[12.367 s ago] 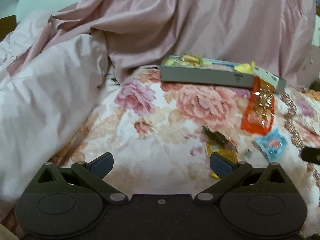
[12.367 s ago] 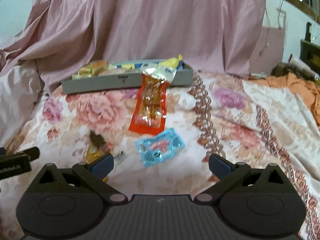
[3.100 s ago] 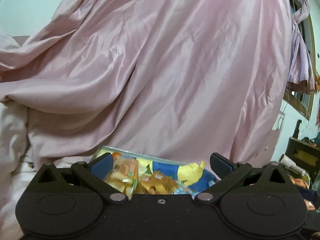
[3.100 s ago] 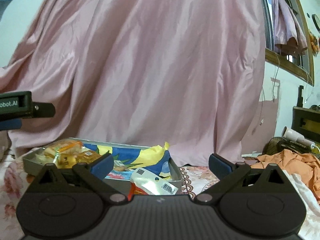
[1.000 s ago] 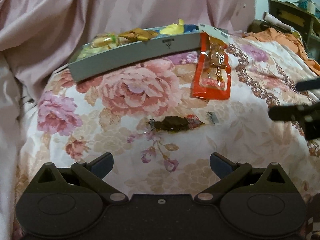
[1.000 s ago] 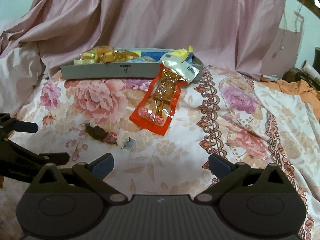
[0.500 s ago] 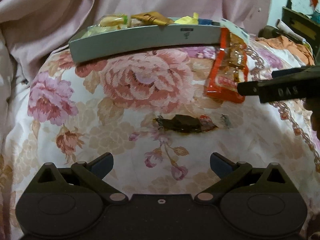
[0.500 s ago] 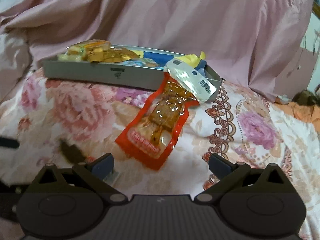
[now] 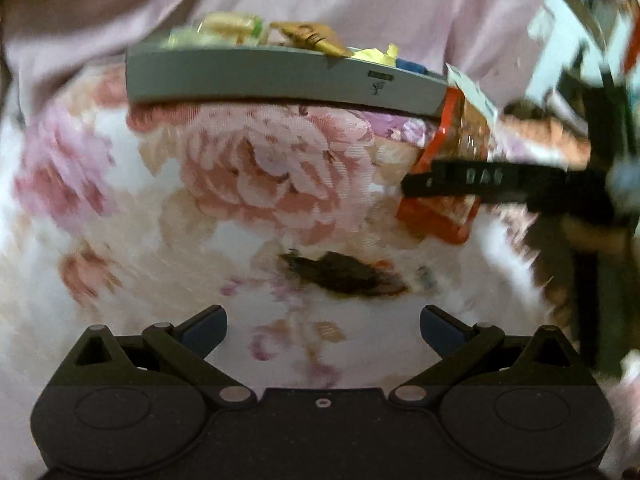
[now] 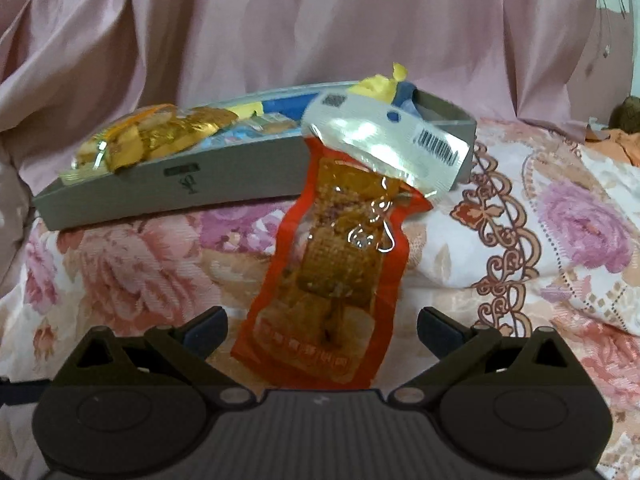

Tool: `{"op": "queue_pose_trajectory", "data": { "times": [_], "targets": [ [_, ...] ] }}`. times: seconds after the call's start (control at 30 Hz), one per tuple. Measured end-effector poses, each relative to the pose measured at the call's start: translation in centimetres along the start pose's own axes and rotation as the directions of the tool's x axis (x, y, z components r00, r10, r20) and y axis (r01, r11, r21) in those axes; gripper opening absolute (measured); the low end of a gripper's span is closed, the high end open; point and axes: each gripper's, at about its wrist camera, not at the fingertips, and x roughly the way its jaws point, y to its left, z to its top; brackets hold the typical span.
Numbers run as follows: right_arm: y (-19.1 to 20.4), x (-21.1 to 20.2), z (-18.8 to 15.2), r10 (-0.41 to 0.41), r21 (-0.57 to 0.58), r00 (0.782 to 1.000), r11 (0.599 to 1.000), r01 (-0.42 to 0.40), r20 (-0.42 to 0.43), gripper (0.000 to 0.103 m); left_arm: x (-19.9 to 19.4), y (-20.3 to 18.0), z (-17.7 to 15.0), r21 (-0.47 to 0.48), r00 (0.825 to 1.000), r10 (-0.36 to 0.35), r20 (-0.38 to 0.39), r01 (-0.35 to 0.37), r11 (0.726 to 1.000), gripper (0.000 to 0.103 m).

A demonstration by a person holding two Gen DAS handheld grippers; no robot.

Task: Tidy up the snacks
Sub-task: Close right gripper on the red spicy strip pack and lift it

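Observation:
A grey tray [image 9: 280,76] [image 10: 168,188] holding several snack packs sits at the back of the floral bedspread. A red-edged clear snack pouch [image 10: 336,280] [image 9: 440,216] leans against the tray's front right wall. My right gripper [image 10: 322,330] is open, its fingers on either side of the pouch's lower end. A small dark brown snack wrapper [image 9: 340,274] lies on the bedspread just ahead of my left gripper [image 9: 322,326], which is open and empty. The right gripper's finger [image 9: 480,186] shows in the left wrist view, in front of the pouch.
Pink draped cloth [image 10: 320,20] rises behind the tray. A white quilt [image 9: 24,280] bulges at the left. A tiny scrap [image 9: 426,278] lies beside the dark wrapper. Orange cloth [image 10: 616,140] lies at the far right.
Both grippers have moved forward and lower. The right gripper now straddles the pouch's bottom end; the left has closed in on the dark wrapper. Both stay open.

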Motion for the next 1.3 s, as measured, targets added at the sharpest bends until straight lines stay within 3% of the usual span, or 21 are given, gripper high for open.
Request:
{"op": "queue_pose_trajectory", "data": {
  "times": [0.07,0.13,0.27,0.37,0.47,0.57,0.73,0.87,1.0,1.13,1.23,1.3],
  "targets": [
    [0.0,0.4,-0.1,-0.011,0.010,1.000,1.000,0.011,-0.004,0.103,0.5,0.2,0.3,-0.047,1.000,-0.013,0.006,0.013,0.999,0.102],
    [-0.3,0.8,-0.1,-0.026,0.024,1.000,0.999,0.026,-0.010,0.103,0.9,-0.1,0.5,-0.026,0.999,0.005,0.036,-0.004,1.000,0.102],
    [-0.8,0.9,0.0,-0.070,0.045,0.998,0.997,0.070,-0.007,0.100,1.2,-1.4,1.2,0.145,0.994,0.017,0.105,-0.032,0.989,0.102],
    [-1.5,0.4,0.0,-0.061,0.090,0.998,0.994,0.061,-0.010,0.092,1.3,-2.5,1.7,0.356,0.989,-0.028,0.145,-0.026,0.934,0.102],
    [-2.3,0.3,0.0,-0.047,0.137,0.999,0.989,0.049,-0.020,0.082,2.2,-3.2,1.9,0.529,0.989,-0.081,0.125,0.002,0.849,0.102],
    [-2.9,0.3,0.1,-0.027,0.169,0.999,0.985,0.031,-0.029,0.072,3.5,-2.8,2.1,0.598,0.988,-0.142,0.056,0.081,0.798,0.102],
    [-2.7,0.2,0.1,-0.027,0.155,0.999,0.987,0.030,-0.023,0.068,6.2,-1.6,2.9,0.637,0.979,-0.179,-0.095,0.198,0.745,0.102],
    [-2.8,0.1,0.1,-0.022,0.164,1.000,0.986,0.025,-0.021,0.067,6.6,-0.8,3.9,0.625,0.961,-0.226,-0.162,0.277,0.729,0.102],
    [-2.8,0.2,0.0,-0.029,0.166,0.999,0.986,0.031,-0.017,0.068,6.3,-0.8,3.7,0.574,0.928,-0.274,-0.252,0.371,0.730,0.102],
    [-2.6,-0.1,-0.3,-0.039,0.154,0.999,0.987,0.038,-0.001,0.065,5.7,-2.0,2.9,0.566,0.921,-0.231,-0.313,0.376,0.733,0.102],
    [-2.8,-1.1,-0.7,-0.028,0.172,0.999,0.985,0.020,0.039,0.055,5.0,-3.1,1.5,0.586,0.925,-0.191,-0.328,0.358,0.727,0.099],
    [-3.2,-2.0,-0.8,-0.018,0.193,0.998,0.981,0.007,0.059,0.046,4.6,-3.6,0.7,0.588,0.938,-0.163,-0.305,0.321,0.742,0.095]
  ]
}}
